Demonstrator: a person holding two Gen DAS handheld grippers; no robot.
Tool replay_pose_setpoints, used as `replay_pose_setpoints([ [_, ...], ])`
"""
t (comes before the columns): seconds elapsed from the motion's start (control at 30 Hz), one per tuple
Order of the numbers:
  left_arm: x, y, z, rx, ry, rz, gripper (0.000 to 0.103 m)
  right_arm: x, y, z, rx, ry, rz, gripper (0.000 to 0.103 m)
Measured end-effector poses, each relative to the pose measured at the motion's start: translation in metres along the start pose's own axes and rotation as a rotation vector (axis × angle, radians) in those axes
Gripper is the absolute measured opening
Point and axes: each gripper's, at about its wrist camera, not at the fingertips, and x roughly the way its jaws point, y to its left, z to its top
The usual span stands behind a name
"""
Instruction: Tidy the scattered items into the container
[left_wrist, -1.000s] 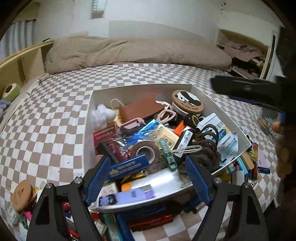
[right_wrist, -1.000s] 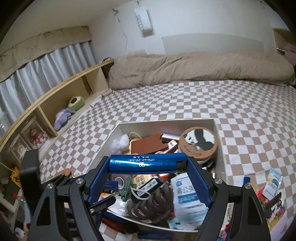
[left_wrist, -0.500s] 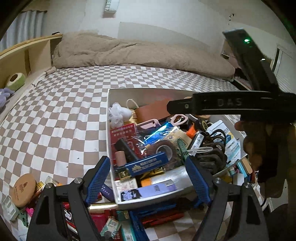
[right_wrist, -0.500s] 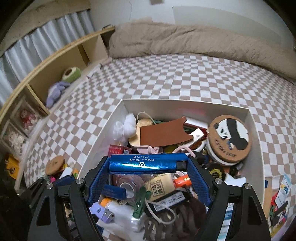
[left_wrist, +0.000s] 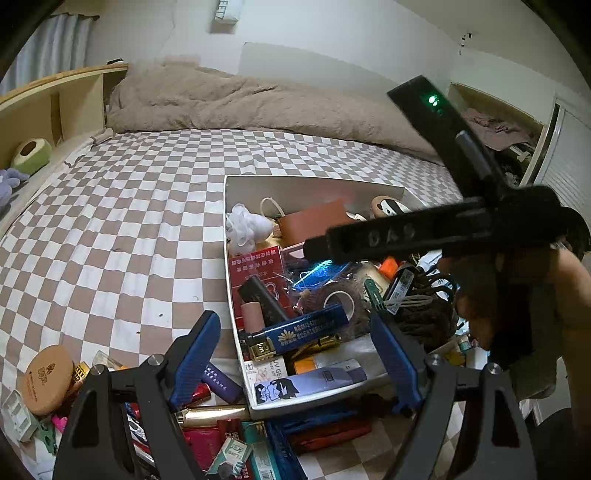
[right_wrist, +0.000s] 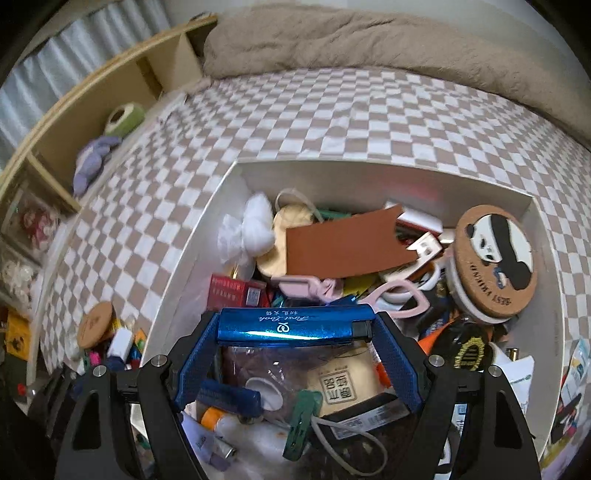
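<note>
While the white box (right_wrist: 369, 177) sits on the checkered bedspread (left_wrist: 129, 221) already crowded, its contents leave little bare floor: a brown leather tag (right_wrist: 343, 247), a round panda-print tin (right_wrist: 495, 258), a white mesh puff (right_wrist: 247, 229), pink scissors (right_wrist: 399, 299), a red packet (left_wrist: 255, 266), a roll of brown tape (left_wrist: 340, 299), a green clip (right_wrist: 303, 417) and coiled dark hair ties (left_wrist: 424, 314). More clutter lies outside the near-left corner, among it a round cork lid (left_wrist: 46, 378) and a gold tube (left_wrist: 214, 411). A beige duvet (left_wrist: 240, 103) is bunched at the far end, and a wooden shelf (right_wrist: 110, 92) runs along the left.

The right gripper (right_wrist: 295, 332) hangs above the box's near half, pointing steeply down, its blue fingers (right_wrist: 195, 358) clamped on the two ends of a shiny blue lighter (right_wrist: 295, 325) held crosswise. In the left wrist view its black body crosses over the box's right side with the person's hand (left_wrist: 517, 302) wrapped around the grip. The left gripper (left_wrist: 295, 354) holds nothing; its jaws stand wide apart, straddling the box's near-left corner, where another blue lighter (left_wrist: 299, 332) lies inside.

Compared with half a second ago, the right gripper has dropped lower and farther over the box, so the contents fill more of its view, while the left gripper has shifted slightly left. The lighter's hold is unchanged.
</note>
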Motion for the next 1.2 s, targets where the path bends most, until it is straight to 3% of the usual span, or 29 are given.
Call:
replay_pose_setpoints([
  [0.07,0.0,0.0,0.0,0.0,0.001,0.002,0.084,0.001,0.004,-0.002,-0.015,-0.005,-0.022,0.087],
  [0.1,0.0,-0.001,0.0,0.001,0.002,0.003,0.084,-0.001,0.004,-0.002,-0.016,-0.016,-0.027,0.101],
  [0.13,0.0,-0.001,0.0,0.002,0.002,0.003,0.084,-0.003,0.004,-0.002,-0.011,-0.03,-0.027,0.103],
  [0.53,-0.004,-0.003,-0.001,0.014,-0.004,0.007,0.085,-0.018,-0.008,-0.002,0.04,-0.076,-0.022,0.103],
  [0.8,-0.01,-0.004,-0.001,0.009,-0.016,0.011,0.091,-0.028,-0.015,-0.009,0.055,-0.105,-0.026,0.103],
  [1.2,-0.024,-0.011,0.0,0.02,-0.047,0.037,0.097,-0.066,-0.02,-0.041,-0.007,-0.285,-0.065,0.103],
])
